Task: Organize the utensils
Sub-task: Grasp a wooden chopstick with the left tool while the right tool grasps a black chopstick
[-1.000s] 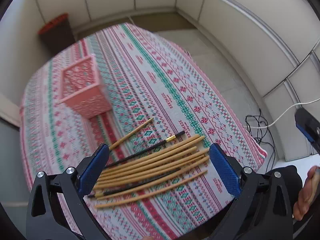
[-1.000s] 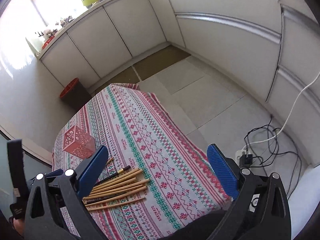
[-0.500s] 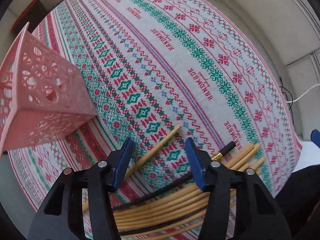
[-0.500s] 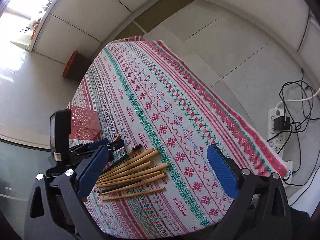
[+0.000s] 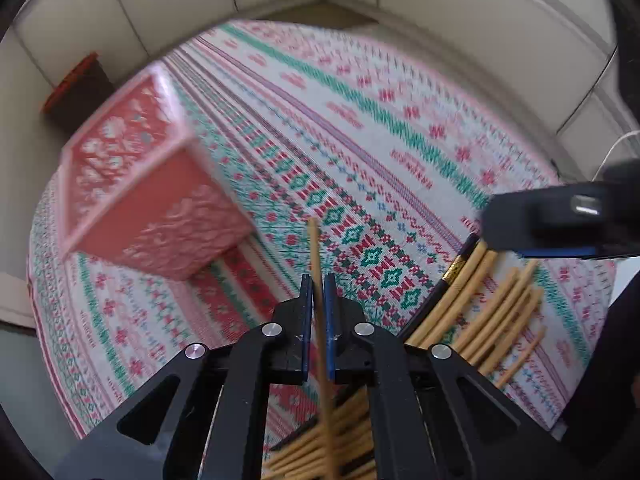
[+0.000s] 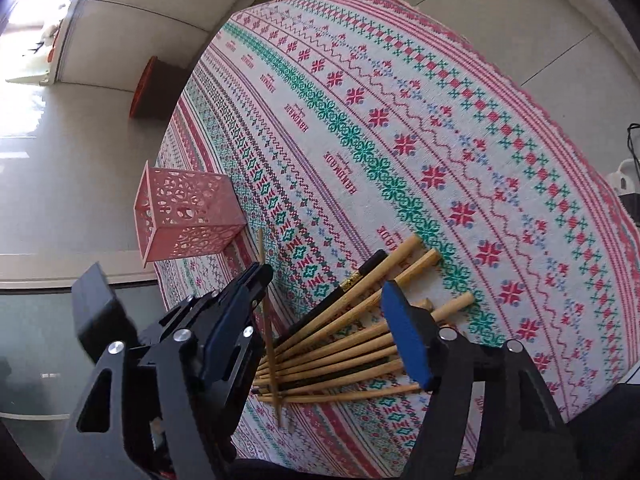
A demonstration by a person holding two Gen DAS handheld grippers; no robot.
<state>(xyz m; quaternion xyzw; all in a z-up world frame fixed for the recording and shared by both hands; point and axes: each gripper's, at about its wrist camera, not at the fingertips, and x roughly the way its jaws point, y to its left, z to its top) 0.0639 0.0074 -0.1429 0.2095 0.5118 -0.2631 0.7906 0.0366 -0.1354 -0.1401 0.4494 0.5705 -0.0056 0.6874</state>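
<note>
We found the left claw (image 5: 318,320) pressed together on a single bamboo chopstick (image 5: 316,264), which a second earlier lay apart from the pile on the bench (image 6: 400,120) cloth between jaws then spread wide. The stick now ran lengthwise through the pads, its tip pointing forward and apparently raised off the cloth, though the blur forbids certainty. The right claw (image 6: 312,320) stood spread and empty over the remaining chopsticks (image 6: 360,344), bamboo with at least two black ones, still heaped on the near edge of the bench. The pink perforated holder (image 6: 188,216) stood upright just beyond, to the left, with nothing seen inside. We judged the first pick made; the carry to the holder remained, and a lengthwise pinch could let the stick slip or pivot.
</note>
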